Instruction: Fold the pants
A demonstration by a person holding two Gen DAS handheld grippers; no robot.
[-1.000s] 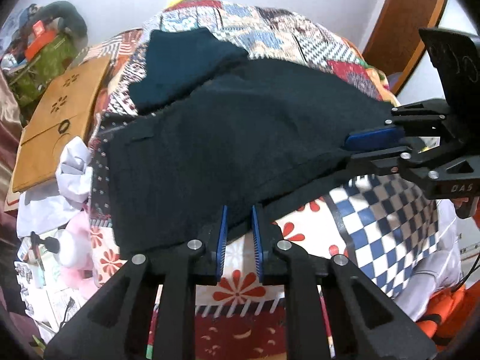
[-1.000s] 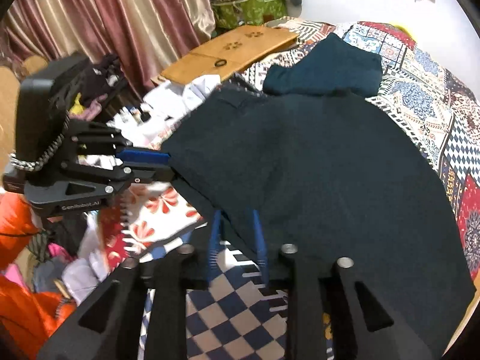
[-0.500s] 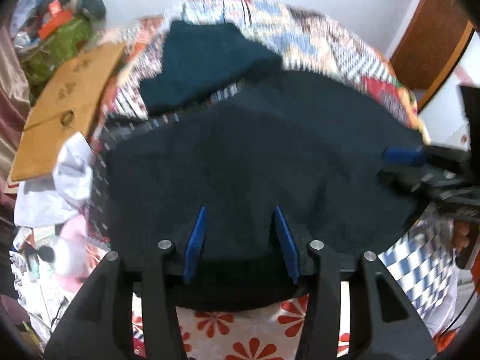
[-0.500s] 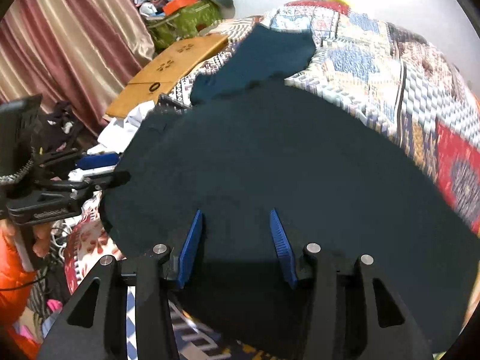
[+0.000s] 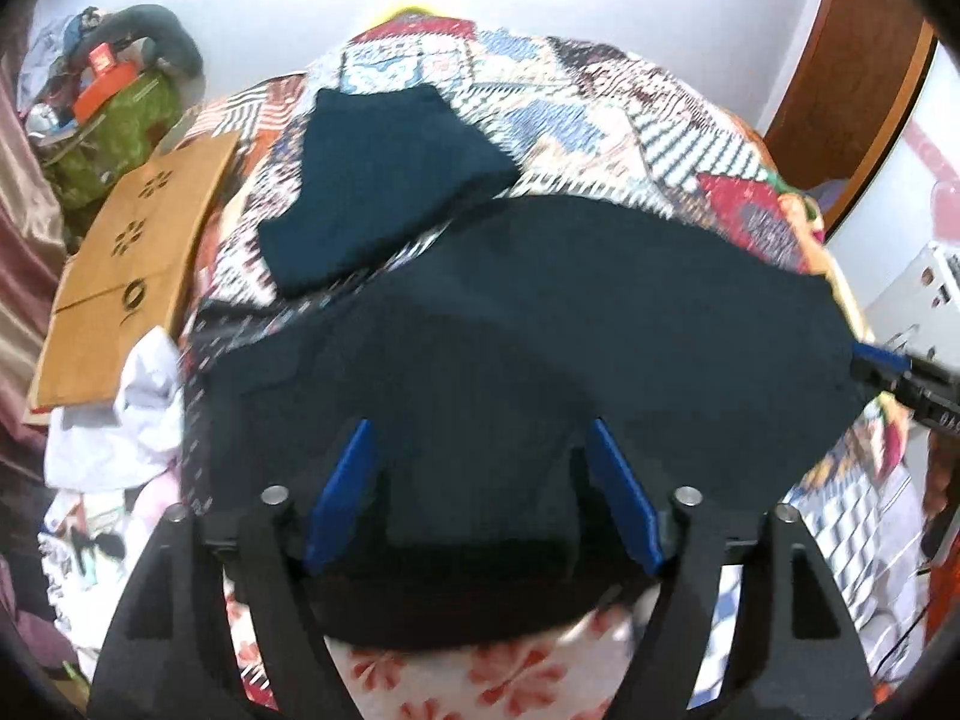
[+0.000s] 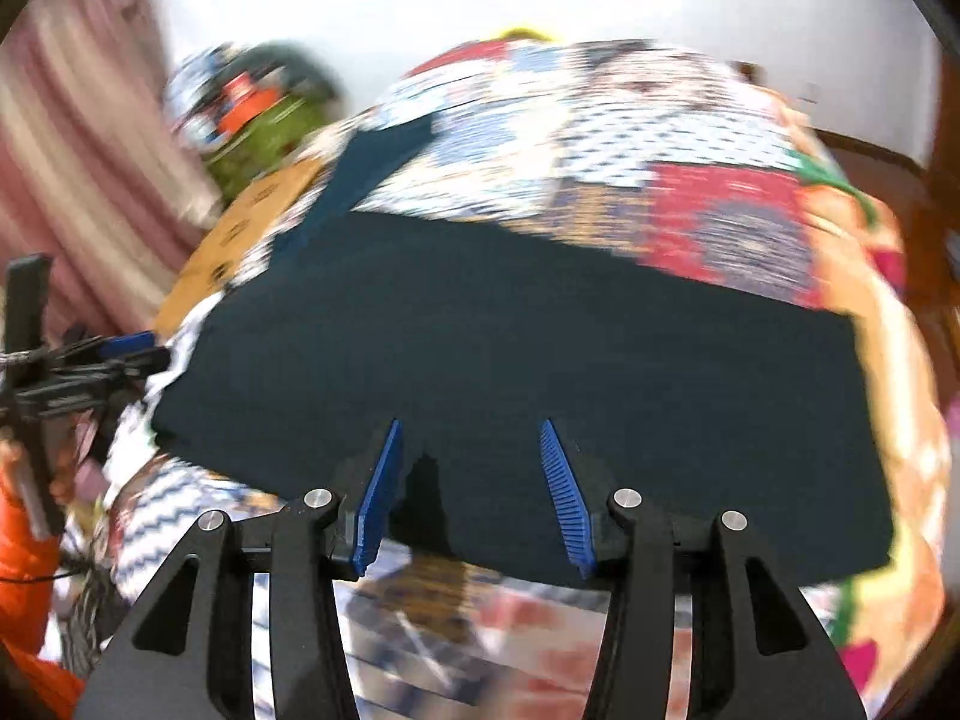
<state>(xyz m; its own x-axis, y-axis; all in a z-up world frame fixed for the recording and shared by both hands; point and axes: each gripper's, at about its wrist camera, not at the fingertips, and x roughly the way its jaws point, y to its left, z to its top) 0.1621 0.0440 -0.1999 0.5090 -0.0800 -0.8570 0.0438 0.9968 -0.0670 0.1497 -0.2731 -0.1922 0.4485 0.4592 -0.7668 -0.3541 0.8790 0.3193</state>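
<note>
Dark navy pants (image 5: 540, 330) lie folded flat across the patchwork quilt (image 5: 600, 102), their near edge at the bed's front; they also fill the middle of the right wrist view (image 6: 540, 330). My left gripper (image 5: 480, 438) is open and empty, its blue pads spread over the pants' near edge. My right gripper (image 6: 474, 432) is open and empty over the near edge further right. Each gripper shows at the side of the other's view, the right one (image 5: 882, 360) and the left one (image 6: 120, 348). The right wrist view is blurred.
A second folded dark garment (image 5: 384, 186) lies on the quilt behind the pants. A brown cardboard box (image 5: 126, 276), white cloth (image 5: 120, 426) and a green bag (image 5: 114, 132) crowd the left side. A wooden door frame (image 5: 852, 78) stands at right.
Both grippers opened and let go of the pants' near edge, which now lies folded over on the bed. Both moved forward over the cloth and tilted up.
</note>
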